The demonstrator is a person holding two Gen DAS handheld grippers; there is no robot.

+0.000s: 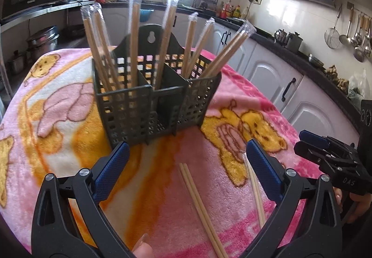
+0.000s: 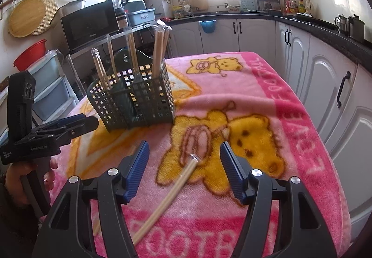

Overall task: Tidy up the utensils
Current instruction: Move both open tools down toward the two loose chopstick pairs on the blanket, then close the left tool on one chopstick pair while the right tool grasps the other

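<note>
A dark green slotted utensil basket (image 1: 153, 95) stands upright on the pink blanket, with several plastic-wrapped wooden chopstick pairs (image 1: 133, 32) leaning in its compartments. My left gripper (image 1: 188, 152) hangs open just in front of the basket. On the blanket below it lies one bare chopstick pair (image 1: 200, 206), and a second pair (image 1: 254, 188) is partly hidden behind the right finger. My right gripper (image 2: 184, 157) is open over a wrapped chopstick pair (image 2: 172, 195), whose tip lies between the blue pads (image 2: 141, 160) without touching them. The basket (image 2: 134, 100) stands to its far left.
The pink bear-print blanket (image 2: 279, 86) covers the table, whose edge drops off at the right. Beyond that edge white cabinets (image 2: 325, 86) run under a black counter. A microwave (image 2: 88, 23) sits on a shelf behind the basket. A hand (image 2: 28, 179) holds the left gripper's handle.
</note>
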